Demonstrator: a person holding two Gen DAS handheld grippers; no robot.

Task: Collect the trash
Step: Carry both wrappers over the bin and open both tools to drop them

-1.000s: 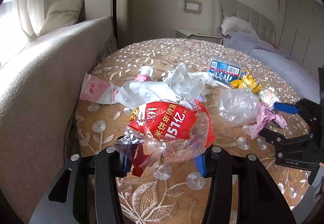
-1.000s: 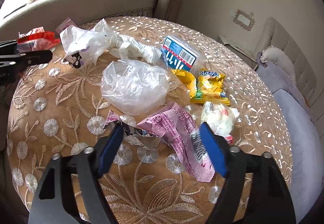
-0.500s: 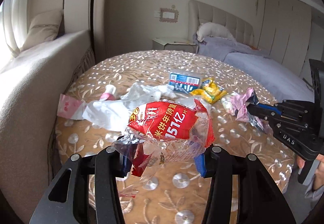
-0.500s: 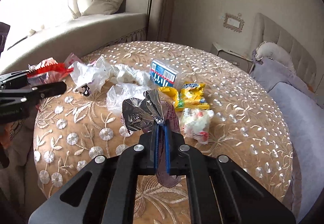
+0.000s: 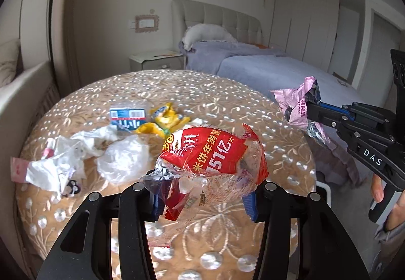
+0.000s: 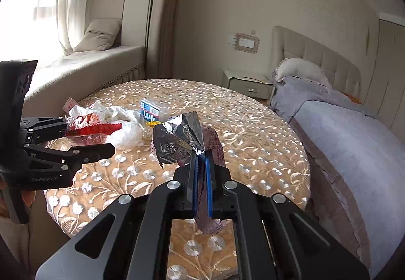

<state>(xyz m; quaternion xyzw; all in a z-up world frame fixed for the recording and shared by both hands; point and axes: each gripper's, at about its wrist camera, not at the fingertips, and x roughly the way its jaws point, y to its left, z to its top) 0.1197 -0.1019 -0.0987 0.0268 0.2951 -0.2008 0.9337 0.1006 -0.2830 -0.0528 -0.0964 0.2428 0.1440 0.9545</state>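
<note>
The left hand-held gripper [image 5: 203,197] has its jaws partly apart, clamped on a crumpled red and clear snack bag [image 5: 211,161], which bulges between the blue pads and is carried clear of the counter [image 5: 227,97]. The grip sits low on the bag, so the printed face stands up toward the camera. The right hand-held gripper [image 6: 201,183] has its jaws pressed together on a pink wrapper with a silver foil lining [image 6: 182,139], pinched at a thin fold so the foil mouth flares above the pads. Both pieces are lifted off the round embroidered cloth, probably so they can go to a bin that no view shows.

Still lying toward the counter's far left edge are a clear plastic bag [image 5: 121,163], white tissue and film [image 5: 63,166], a yellow wrapper [image 5: 167,120] and a blue barcoded pack [image 5: 127,115].

The red bag reads "米饼年销量" and "1511亿". The right tool's body says "DAS"; the left's says "GenRobot.AI". The pink wrapper's print is too small to read.
</note>
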